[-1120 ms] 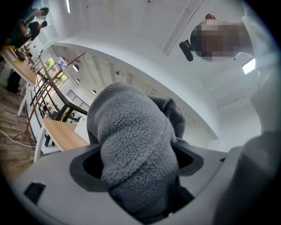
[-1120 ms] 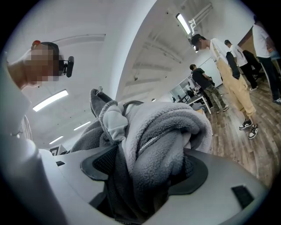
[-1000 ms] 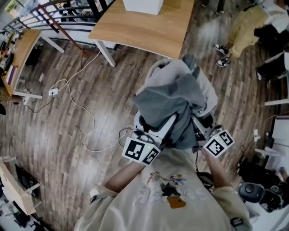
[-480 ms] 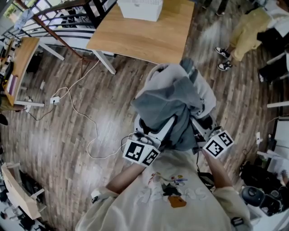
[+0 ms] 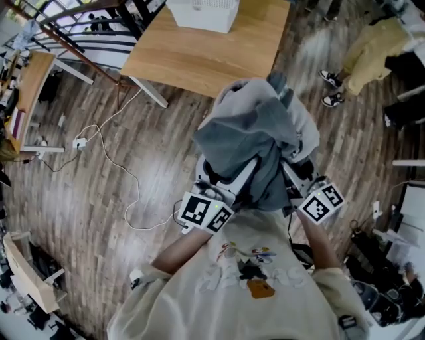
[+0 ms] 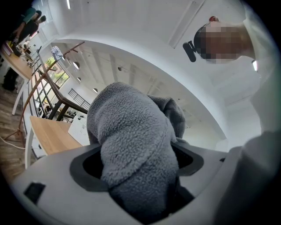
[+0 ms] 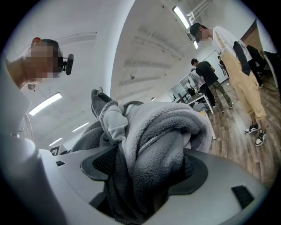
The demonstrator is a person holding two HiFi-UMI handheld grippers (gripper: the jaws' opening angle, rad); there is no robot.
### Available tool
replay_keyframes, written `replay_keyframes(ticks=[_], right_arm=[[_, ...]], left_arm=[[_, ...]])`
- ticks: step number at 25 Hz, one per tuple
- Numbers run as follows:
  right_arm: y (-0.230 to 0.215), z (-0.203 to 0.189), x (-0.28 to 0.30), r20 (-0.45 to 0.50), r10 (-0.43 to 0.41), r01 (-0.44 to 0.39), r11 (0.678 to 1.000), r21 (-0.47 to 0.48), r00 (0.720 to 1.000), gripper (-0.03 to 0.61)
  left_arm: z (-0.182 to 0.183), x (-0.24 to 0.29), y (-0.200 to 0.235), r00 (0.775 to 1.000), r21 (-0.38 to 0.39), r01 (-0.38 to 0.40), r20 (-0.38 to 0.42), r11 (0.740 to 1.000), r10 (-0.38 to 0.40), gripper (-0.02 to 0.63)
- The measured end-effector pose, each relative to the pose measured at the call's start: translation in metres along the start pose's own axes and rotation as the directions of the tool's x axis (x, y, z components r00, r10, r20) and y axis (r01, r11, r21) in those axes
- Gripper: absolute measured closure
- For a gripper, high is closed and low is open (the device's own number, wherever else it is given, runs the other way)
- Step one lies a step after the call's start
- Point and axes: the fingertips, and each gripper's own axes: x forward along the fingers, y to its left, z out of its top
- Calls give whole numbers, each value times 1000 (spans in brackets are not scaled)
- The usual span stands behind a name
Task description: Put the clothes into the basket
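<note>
**Both grippers hold one grey bundle of clothes**

The left gripper is clamped on a thick roll of grey fuzzy cloth. In the left gripper view the roll fills the gap between its jaws and sticks up out of them. The right gripper is clamped on more of the same cloth, with folds and a zip line showing between its jaws.

The clothes are one big grey fleece bundle, held up in the air above the floor, just in front of the person's chest. The two grippers pinch the near end, side by side. The long way of the bundle runs from the grippers up and away from the person, toward the table. The far end, with a lighter grey edge, points at the table and hangs close to its near edge in the head view.

The white basket sits on the far side of the table, well apart from the clothes. A white cable curls on the floor to the left. Another person in yellow trousers stands off to the right.
</note>
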Motion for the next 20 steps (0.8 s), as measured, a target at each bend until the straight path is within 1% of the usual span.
replay_keyframes(ticks=[13, 16, 20], right_arm=[[-90, 70, 50, -35, 75, -76, 997, -11, 997, 222], [-104, 78, 51, -37, 85, -86, 996, -9, 996, 222], [-111, 75, 61, -41, 91, -91, 996, 5, 995, 222]], left_arm=[[-6, 114, 10, 997, 15, -64, 45, 998, 63, 206], [-12, 128, 7, 996, 16, -74, 44, 997, 73, 206], [-13, 135, 16, 995, 20, -89, 35, 996, 89, 206]])
